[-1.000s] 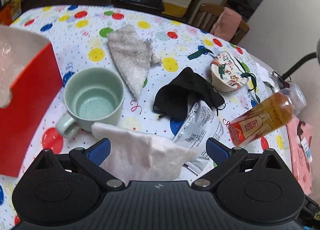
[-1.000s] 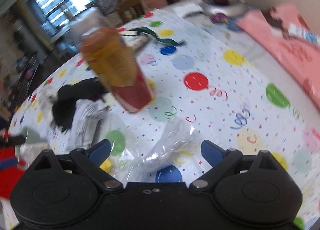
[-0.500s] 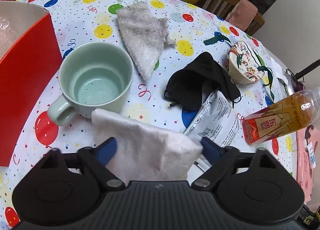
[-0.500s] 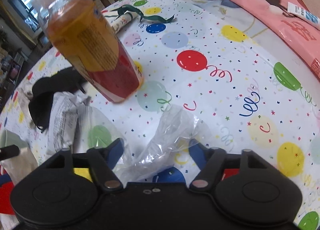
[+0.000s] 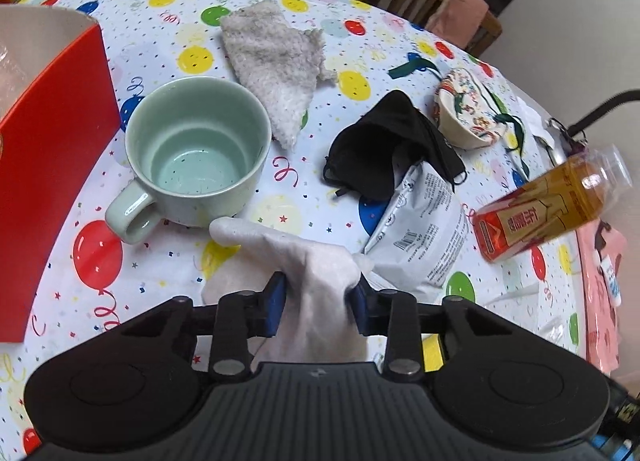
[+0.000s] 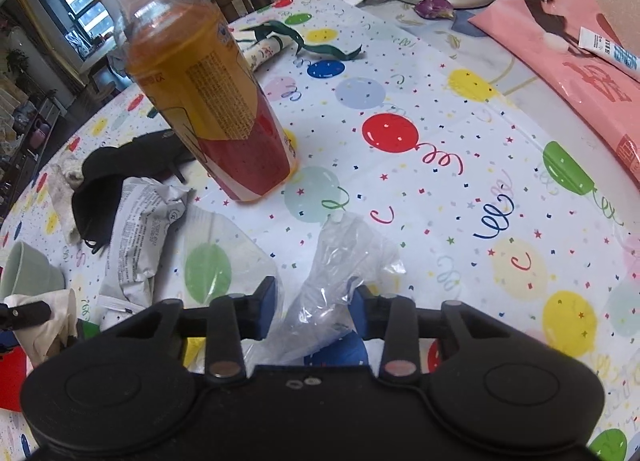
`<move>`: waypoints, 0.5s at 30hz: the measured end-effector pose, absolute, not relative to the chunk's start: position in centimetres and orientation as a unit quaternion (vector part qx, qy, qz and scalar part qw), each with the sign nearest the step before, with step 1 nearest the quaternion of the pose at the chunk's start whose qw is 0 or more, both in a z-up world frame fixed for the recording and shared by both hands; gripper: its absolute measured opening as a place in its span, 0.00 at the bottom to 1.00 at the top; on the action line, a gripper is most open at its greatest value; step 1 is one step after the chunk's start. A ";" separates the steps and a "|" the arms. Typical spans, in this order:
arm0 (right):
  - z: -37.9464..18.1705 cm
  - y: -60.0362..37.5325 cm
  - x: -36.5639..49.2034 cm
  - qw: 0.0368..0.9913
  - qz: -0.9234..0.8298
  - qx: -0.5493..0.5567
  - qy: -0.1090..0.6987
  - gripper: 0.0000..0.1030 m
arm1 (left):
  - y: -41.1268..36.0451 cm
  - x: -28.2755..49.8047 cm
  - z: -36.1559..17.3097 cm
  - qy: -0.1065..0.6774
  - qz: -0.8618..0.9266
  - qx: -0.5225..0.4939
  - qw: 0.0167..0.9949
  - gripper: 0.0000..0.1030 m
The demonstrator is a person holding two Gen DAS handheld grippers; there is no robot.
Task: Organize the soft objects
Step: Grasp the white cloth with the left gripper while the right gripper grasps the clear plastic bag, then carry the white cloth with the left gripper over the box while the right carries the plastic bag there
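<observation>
Near the table's front edge, the left gripper (image 5: 318, 303), whose jaws have just been closing, pinches a white cloth (image 5: 308, 261) just beside the one green mug (image 5: 196, 157), while the right gripper (image 6: 314, 313), its jaws also just closing, squeezes a clear plastic bag (image 6: 340, 261) on the balloon tablecloth (image 6: 460, 133). Open cloth lies right of the single tea bottle (image 6: 212, 101). Only the left view shows the red box (image 5: 52, 165) and grey towel (image 5: 276, 65); only the right shows the pink packet (image 6: 576, 61).
</observation>
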State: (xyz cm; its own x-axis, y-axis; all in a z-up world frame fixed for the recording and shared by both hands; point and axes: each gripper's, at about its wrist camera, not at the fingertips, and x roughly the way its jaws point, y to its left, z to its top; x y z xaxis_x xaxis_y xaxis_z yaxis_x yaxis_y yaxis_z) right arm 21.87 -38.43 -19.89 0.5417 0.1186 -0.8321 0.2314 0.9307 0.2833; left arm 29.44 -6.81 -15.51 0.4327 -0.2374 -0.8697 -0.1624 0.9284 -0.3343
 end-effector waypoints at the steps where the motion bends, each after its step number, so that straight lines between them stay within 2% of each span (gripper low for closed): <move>1: -19.6 -38.4 21.7 0.861 -0.030 0.182 0.473 0.31 | -6.7 29.3 -15.4 0.530 -0.028 -0.185 0.827 0.32; 3: -19.0 -38.4 21.2 0.868 -0.025 0.176 0.463 0.28 | -6.5 28.8 -15.3 0.524 -0.038 -0.181 0.831 0.29; 15: -13.6 -38.6 17.9 0.907 -0.005 0.141 0.397 0.24 | -4.8 26.5 -14.2 0.504 -0.092 -0.160 0.844 0.19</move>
State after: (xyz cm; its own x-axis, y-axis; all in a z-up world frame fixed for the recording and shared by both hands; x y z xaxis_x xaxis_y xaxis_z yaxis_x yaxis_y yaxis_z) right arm 17.88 -38.63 -13.62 0.6852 0.1032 -0.7210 0.1208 0.9601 0.2522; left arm 26.47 -4.82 -14.24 0.4741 -0.3169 -0.8214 -0.0056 0.9319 -0.3628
